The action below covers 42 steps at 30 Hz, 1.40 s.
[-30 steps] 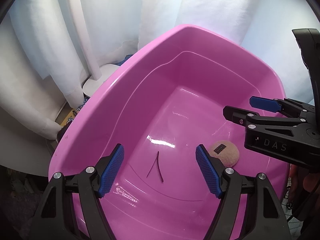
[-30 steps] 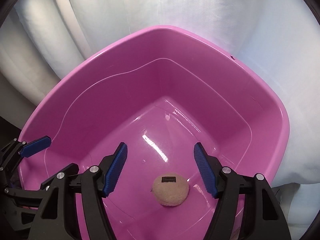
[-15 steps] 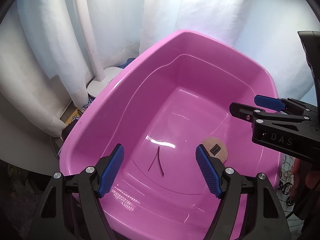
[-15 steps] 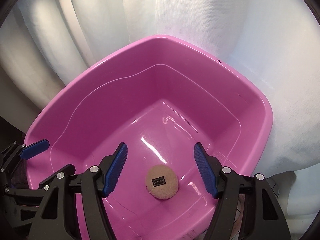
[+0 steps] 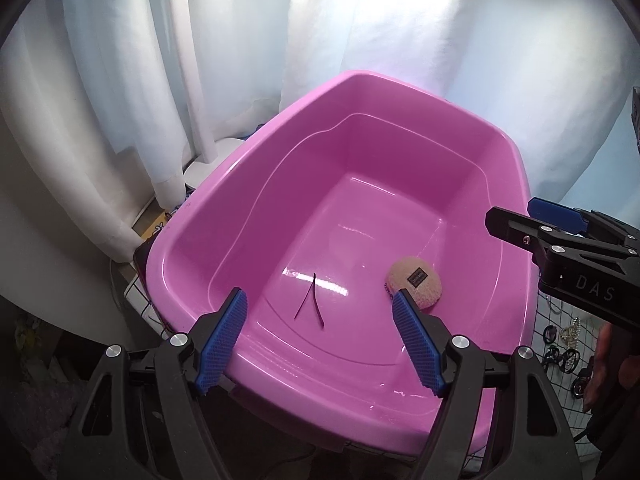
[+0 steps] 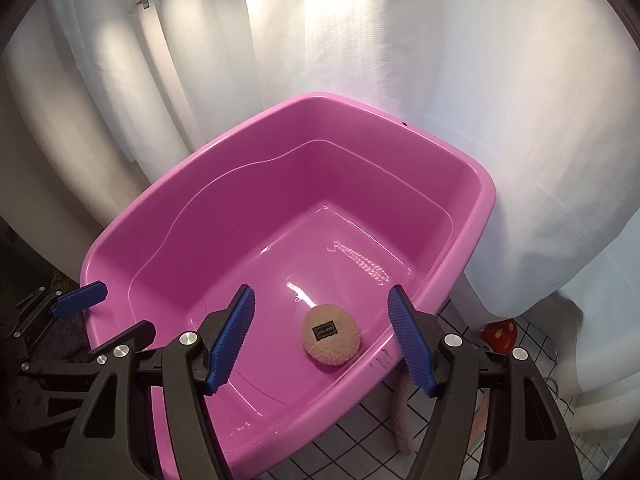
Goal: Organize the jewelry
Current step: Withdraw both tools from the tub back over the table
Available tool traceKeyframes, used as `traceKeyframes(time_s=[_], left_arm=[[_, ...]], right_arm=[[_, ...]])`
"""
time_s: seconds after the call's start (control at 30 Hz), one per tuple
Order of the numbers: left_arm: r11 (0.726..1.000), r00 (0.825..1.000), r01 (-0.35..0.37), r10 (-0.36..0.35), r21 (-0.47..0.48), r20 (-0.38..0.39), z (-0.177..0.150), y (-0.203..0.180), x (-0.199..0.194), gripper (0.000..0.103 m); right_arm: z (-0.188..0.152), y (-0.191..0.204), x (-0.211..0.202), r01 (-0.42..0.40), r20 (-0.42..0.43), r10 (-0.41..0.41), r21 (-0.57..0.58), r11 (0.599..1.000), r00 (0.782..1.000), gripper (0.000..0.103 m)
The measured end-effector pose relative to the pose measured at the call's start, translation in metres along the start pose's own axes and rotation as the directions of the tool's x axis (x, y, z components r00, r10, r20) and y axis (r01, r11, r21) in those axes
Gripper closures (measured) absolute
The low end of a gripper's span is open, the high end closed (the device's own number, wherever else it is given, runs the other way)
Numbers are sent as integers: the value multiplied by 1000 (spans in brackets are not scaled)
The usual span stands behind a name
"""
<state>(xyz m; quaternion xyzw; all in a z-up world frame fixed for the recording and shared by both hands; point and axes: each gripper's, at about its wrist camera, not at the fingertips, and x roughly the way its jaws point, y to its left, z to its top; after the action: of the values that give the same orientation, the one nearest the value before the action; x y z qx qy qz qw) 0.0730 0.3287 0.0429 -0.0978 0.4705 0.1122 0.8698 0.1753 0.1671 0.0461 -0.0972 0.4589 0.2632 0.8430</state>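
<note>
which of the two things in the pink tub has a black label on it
The round beige fuzzy pad, lying near the pink tub's right wall, carries the small black label. The other item, a thin dark V-shaped hairpin on the tub floor, has none.

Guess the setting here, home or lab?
Probably a home corner: white curtains hang behind a pink plastic tub, and small jewelry pieces lie on a wire grid beside it.

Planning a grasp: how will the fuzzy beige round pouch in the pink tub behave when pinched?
The pouch looks fuzzy and padded, so it probably squashes rather than slips. Its domed, flat-lying shape suggests it won't roll. On the glossy tub floor it may slide if nudged.
</note>
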Motion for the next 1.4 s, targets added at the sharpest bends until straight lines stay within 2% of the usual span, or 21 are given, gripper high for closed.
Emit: traceKeyframes(time_s=[0.3,0.4,0.57,0.73,0.9,1.03,1.13,1.2,1.3,1.4], left_arm=[[1000,997,19,-20,13,77,-23,-12,-36,26],[998,994,22,-27,51,108,-34,-26,-45,24],[984,987,68,-90,166,130,-55,-66,-55,23],[951,974,168,-201,260,107,-78,-113,-58,20],[908,956,244,-283,341,69,-101,-167,-55,18],[885,945,295,-325,361,25,-123,-203,-47,17],[883,944,312,-331,350,-4,-139,-226,-35,16],[891,948,303,-318,339,-11,-151,-239,-27,16],[912,960,269,-280,310,-10,-166,-257,-13,16],[941,976,212,-216,264,-14,-179,-269,-1,16]], right_arm=[[-52,-6,-54,20,112,-28,74,997,993,37],[-78,-19,-69,28,133,-46,131,991,990,37],[-130,-48,-95,81,144,-118,235,969,983,37],[-187,-85,-126,157,119,-213,363,918,970,37],[-249,-130,-164,247,78,-325,490,836,943,37],[-294,-165,-188,312,31,-392,548,776,920,37],[-327,-191,-196,353,-7,-425,567,744,905,37],[-345,-209,-196,369,-35,-427,568,735,904,37],[-367,-235,-190,376,-59,-414,550,746,908,37],[-382,-258,-176,357,-82,-370,516,778,926,37]])
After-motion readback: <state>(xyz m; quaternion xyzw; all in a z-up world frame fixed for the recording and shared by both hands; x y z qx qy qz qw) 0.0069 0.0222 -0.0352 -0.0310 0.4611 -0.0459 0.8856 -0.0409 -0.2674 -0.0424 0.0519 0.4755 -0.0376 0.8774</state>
